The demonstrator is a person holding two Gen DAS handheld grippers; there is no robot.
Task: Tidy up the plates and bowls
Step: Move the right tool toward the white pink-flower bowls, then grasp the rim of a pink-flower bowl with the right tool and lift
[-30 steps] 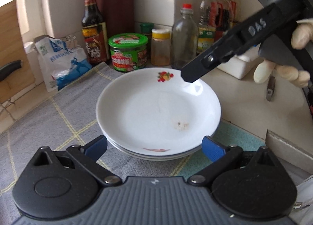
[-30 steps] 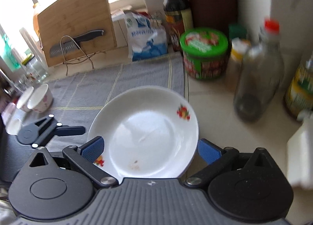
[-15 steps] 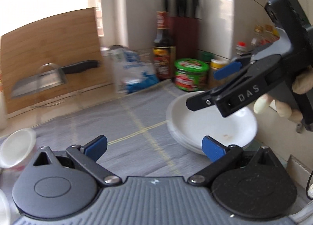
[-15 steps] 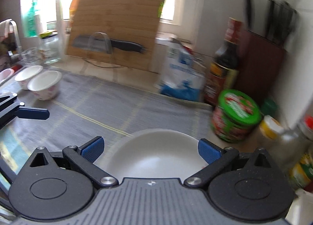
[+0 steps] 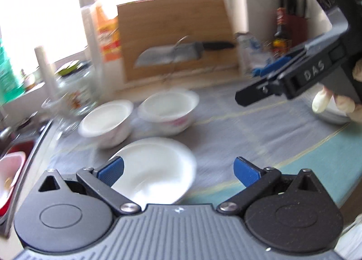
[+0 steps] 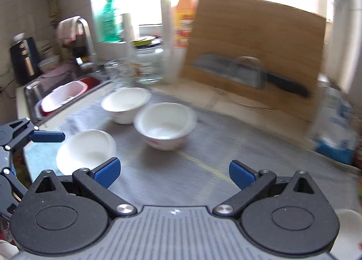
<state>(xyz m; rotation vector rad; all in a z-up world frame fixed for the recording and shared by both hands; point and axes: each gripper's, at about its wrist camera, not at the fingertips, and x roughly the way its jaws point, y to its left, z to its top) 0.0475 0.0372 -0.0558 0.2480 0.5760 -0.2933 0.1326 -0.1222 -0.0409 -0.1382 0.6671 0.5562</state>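
Three white bowls stand on the grey cloth. In the left wrist view the nearest bowl (image 5: 156,167) lies just ahead of my open, empty left gripper (image 5: 178,169), with two more bowls (image 5: 106,122) (image 5: 168,113) behind it. The stacked plates (image 5: 332,115) sit at far right, partly hidden by my right gripper (image 5: 267,79). In the right wrist view my open, empty right gripper (image 6: 174,171) hovers over the cloth, with one bowl (image 6: 86,149) at its left and two bowls (image 6: 165,124) (image 6: 125,104) ahead.
A wooden cutting board (image 6: 253,52) with a cleaver (image 6: 228,70) on a rack leans at the back. Glass jars (image 6: 149,63) and bottles stand by the window. A sink (image 6: 61,97) with a pink basin lies at left. A white-blue bag (image 6: 334,128) is at right.
Both grippers have swung left, away from the plate stack toward the bowls. Both stay open and empty.
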